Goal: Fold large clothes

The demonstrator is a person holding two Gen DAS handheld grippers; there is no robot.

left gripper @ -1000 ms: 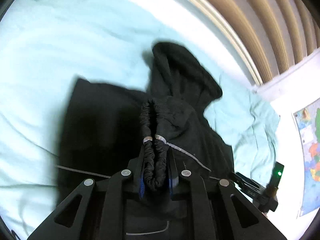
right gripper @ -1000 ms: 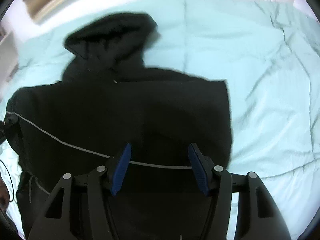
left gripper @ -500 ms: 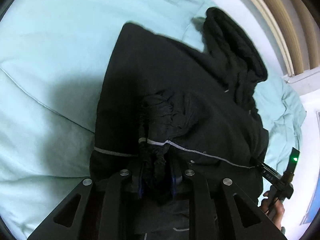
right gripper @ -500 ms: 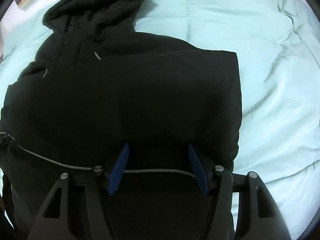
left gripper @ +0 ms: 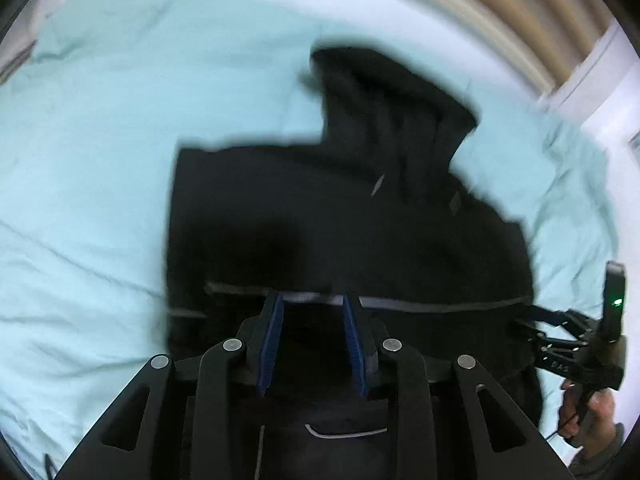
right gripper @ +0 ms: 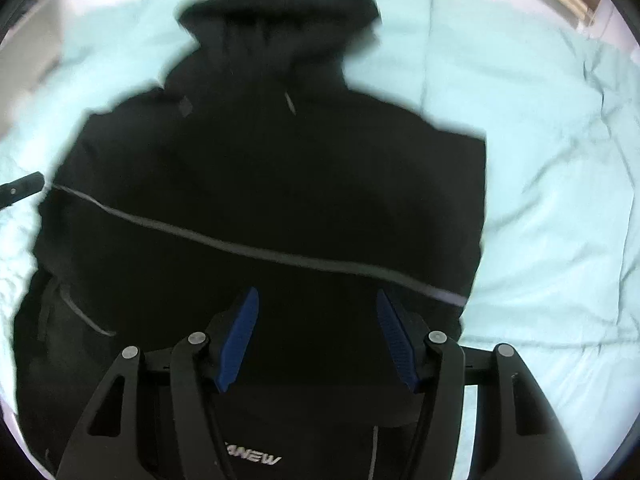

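Note:
A black hooded jacket (left gripper: 340,220) lies spread on the pale green bed cover (left gripper: 100,160), hood (left gripper: 392,96) at the far end, and a thin grey stripe (left gripper: 440,306) runs across it. My left gripper (left gripper: 312,300) hangs over the jacket's lower part. Its jaws are opening, and only flat fabric shows below the gap. In the right wrist view the same jacket (right gripper: 280,180) fills the middle. Over its hem side my right gripper (right gripper: 316,296) stands open, holding nothing. At the jacket's right edge the left wrist view shows the right gripper (left gripper: 560,336).
A slatted wooden headboard (left gripper: 500,8) stands beyond the bed's far edge. A person's hand (left gripper: 592,412) holds the right gripper's handle. Wrinkled bed cover (right gripper: 540,200) stretches right of the jacket. One finger of the left gripper (right gripper: 20,188) shows at the left.
The left gripper has let go of the bunched sleeve cuff and its jaws have spread. The sleeve now lies flat on the jacket. Both views have shifted and blurred.

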